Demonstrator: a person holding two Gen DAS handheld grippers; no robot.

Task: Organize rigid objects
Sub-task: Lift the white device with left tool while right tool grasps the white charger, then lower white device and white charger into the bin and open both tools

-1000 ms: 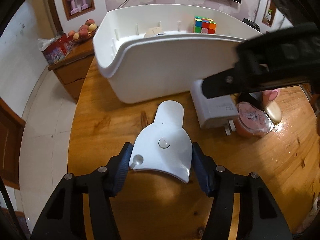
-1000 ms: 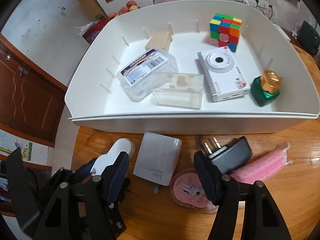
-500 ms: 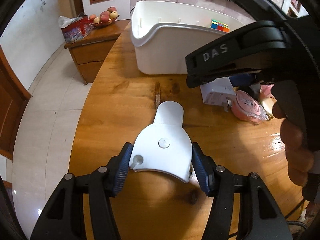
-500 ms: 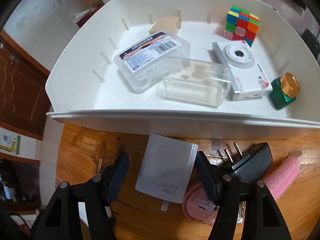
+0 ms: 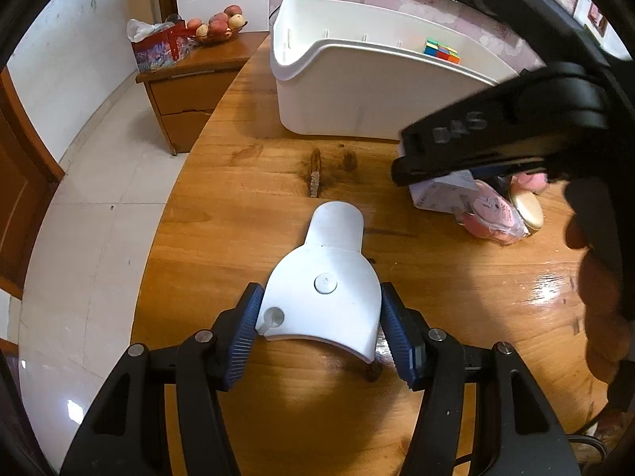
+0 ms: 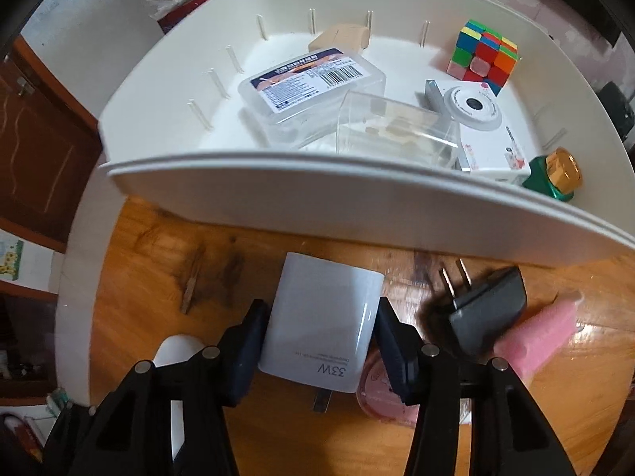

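Observation:
My left gripper (image 5: 319, 333) is shut on a flat white plastic piece (image 5: 323, 289) and holds it over the wooden table (image 5: 246, 214). My right gripper (image 6: 317, 341) has its jaws on both sides of a white 33W charger (image 6: 325, 325) that lies on the table in front of the white bin (image 6: 357, 214); the pads sit at its sides. The bin also shows in the left wrist view (image 5: 357, 91). Inside it lie a Rubik's cube (image 6: 482, 55), a white camera (image 6: 480, 127), two clear plastic boxes (image 6: 313, 87), a green bottle (image 6: 555, 172) and a wooden block (image 6: 341, 37).
A black plug adapter (image 6: 486, 309), a pink brush (image 6: 543, 333) and a pink round packet (image 6: 377, 392) lie to the right of the charger. A wooden side cabinet (image 5: 190, 91) with fruit stands beyond the table's left edge, over a tiled floor.
My right gripper has come down and forward, and its jaws have narrowed onto the white charger. My left gripper has drawn back from the bin with the white piece still in it.

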